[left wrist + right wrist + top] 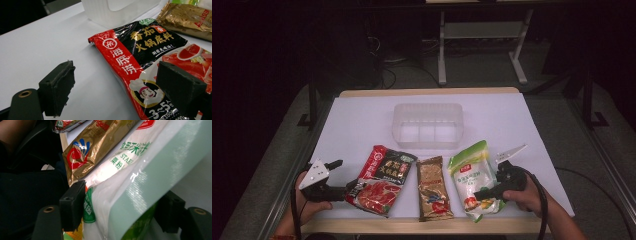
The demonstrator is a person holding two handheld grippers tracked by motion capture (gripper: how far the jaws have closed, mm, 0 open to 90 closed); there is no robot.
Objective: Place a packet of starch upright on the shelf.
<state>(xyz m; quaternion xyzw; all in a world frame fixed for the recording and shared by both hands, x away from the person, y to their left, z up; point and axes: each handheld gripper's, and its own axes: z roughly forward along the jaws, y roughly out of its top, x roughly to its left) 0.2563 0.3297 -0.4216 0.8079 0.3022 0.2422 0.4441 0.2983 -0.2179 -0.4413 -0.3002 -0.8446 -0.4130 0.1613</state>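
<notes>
Three packets in a row along the near edge of the white bench [362,120]. Lower left of the high view: left tongs [343,175] in a hand, jaws apart, one jaw out over the bare bench, the other over the lower corner of the red-and-black hotpot base packet [383,180]; not clamped. Bottom centre: gold-brown packet [433,187], flat, just beside the red one. Lower right: right tongs [484,194] in the right hand [524,197], jaws either side of the lower edge of the white-and-green starch bag [472,175]; they look clamped on it, though contact is hard to confirm in the right gripper view. Farther back, centre frame: clear plastic bin [427,125], empty, apart from the packets.
</notes>
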